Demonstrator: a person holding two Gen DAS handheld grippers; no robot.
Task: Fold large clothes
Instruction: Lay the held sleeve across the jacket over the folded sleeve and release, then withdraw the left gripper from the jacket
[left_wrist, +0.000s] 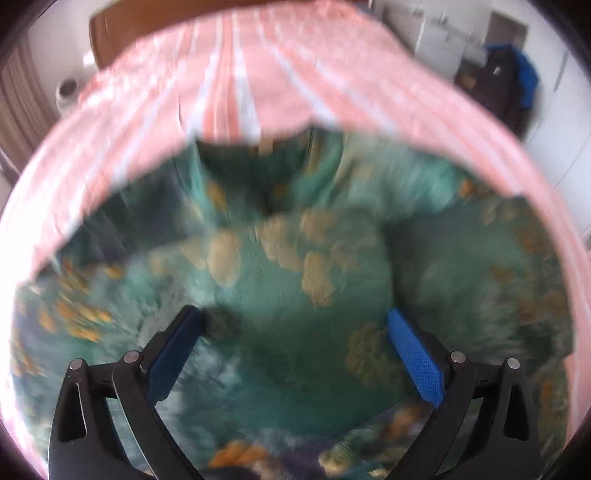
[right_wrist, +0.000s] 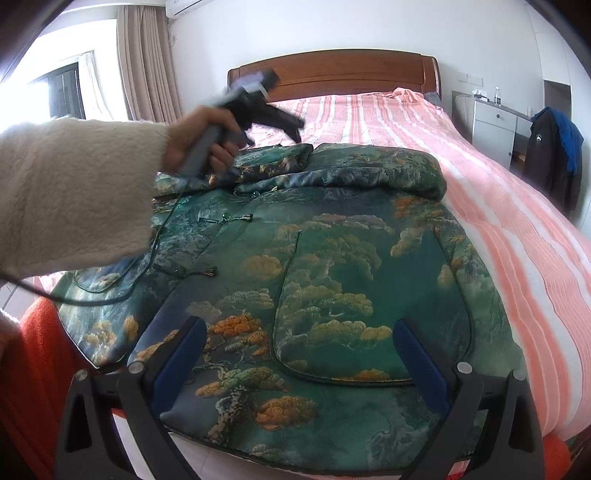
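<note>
Green jacket (right_wrist: 332, 280) lay on bed (right_wrist: 498, 206), upper part already folded; remaining folds pending. Left gripper (left_wrist: 295, 332) and right gripper (right_wrist: 299, 343): jaws spread, empty.

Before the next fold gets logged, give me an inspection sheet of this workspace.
Surface: bed with pink striped sheet.
Job's things: green patterned garment lies spread on it, far edge bunched.
Clutter: orange cloth at the near left edge.
Grippers: left gripper open, blurred, above the garment's far part; right gripper open, empty.
Cables: black cable trails across the garment's left side.
Surroundings: wooden headboard, curtains, white cabinet, hanging dark jacket.
</note>
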